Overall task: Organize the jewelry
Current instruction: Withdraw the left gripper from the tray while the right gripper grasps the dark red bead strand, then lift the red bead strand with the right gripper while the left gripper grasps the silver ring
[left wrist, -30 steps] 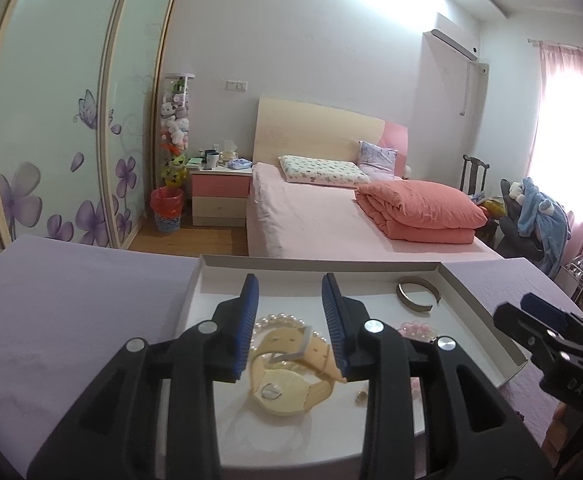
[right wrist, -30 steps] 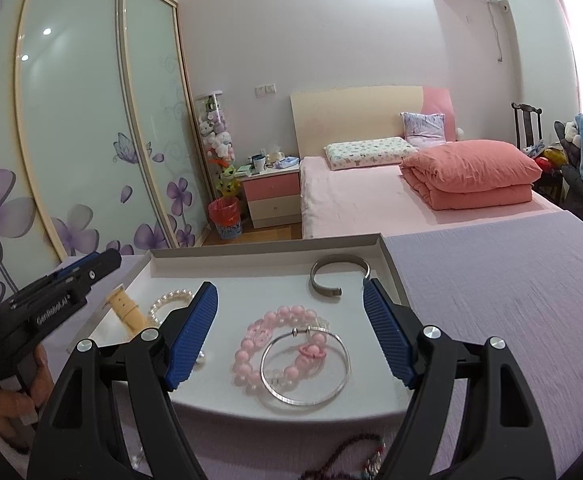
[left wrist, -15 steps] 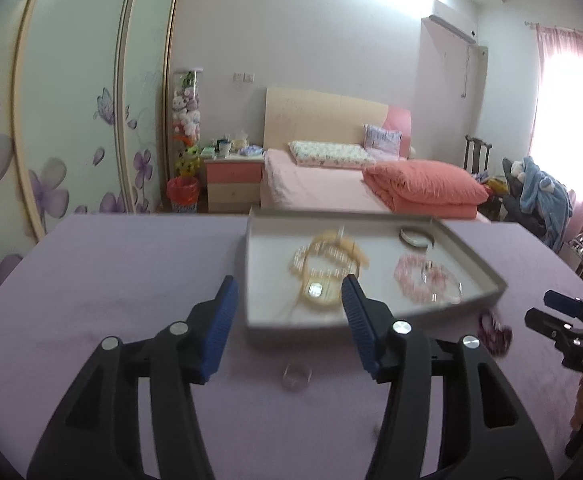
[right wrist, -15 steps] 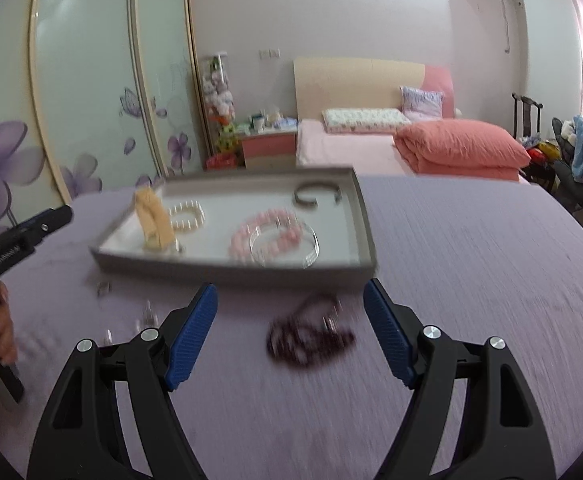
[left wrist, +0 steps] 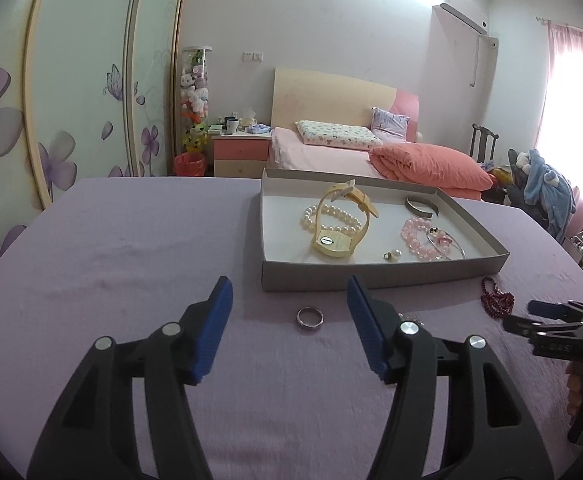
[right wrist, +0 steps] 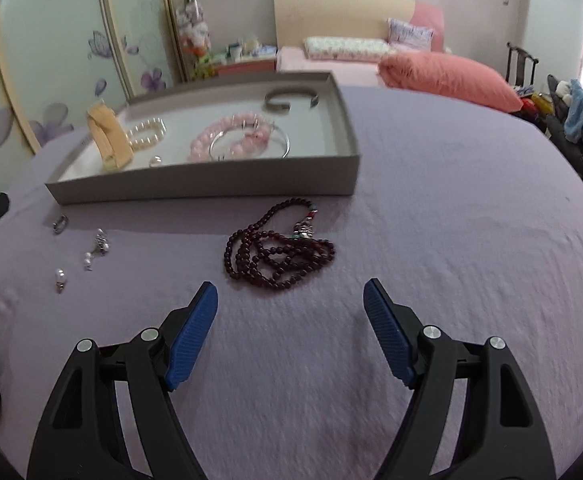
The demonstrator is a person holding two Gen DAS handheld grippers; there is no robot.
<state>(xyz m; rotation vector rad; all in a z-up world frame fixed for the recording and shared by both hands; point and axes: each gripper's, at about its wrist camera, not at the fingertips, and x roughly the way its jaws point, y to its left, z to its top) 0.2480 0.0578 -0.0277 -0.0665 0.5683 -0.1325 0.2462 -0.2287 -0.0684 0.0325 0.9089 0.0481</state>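
Note:
A grey tray [left wrist: 371, 276] on the purple cloth holds a yellow watch [left wrist: 341, 220], a pearl bracelet [left wrist: 311, 216], a pink bead bracelet [left wrist: 415, 232], a silver bangle [right wrist: 251, 142], a metal cuff [left wrist: 421, 205] and a pearl earring [left wrist: 393, 255]. A silver ring [left wrist: 310, 317] lies on the cloth just ahead of my open, empty left gripper [left wrist: 289, 320]. A dark red bead necklace [right wrist: 279, 252] lies ahead of my open, empty right gripper [right wrist: 289, 330]. Pearl earrings [right wrist: 97, 248] and another earring [right wrist: 59, 278] lie to its left, near the ring [right wrist: 60, 224].
The table is covered in purple cloth [left wrist: 131, 248]. Behind it are a pink bed [left wrist: 331, 156], a nightstand [left wrist: 239, 152] and flowered wardrobe doors [left wrist: 71, 100]. The right gripper shows at the right edge of the left wrist view [left wrist: 551, 316].
Both grippers have pulled back from over the tray toward the table's near side. The left one has opened wider, leaving the yellow watch in the tray. Ring and necklace now lie ahead.

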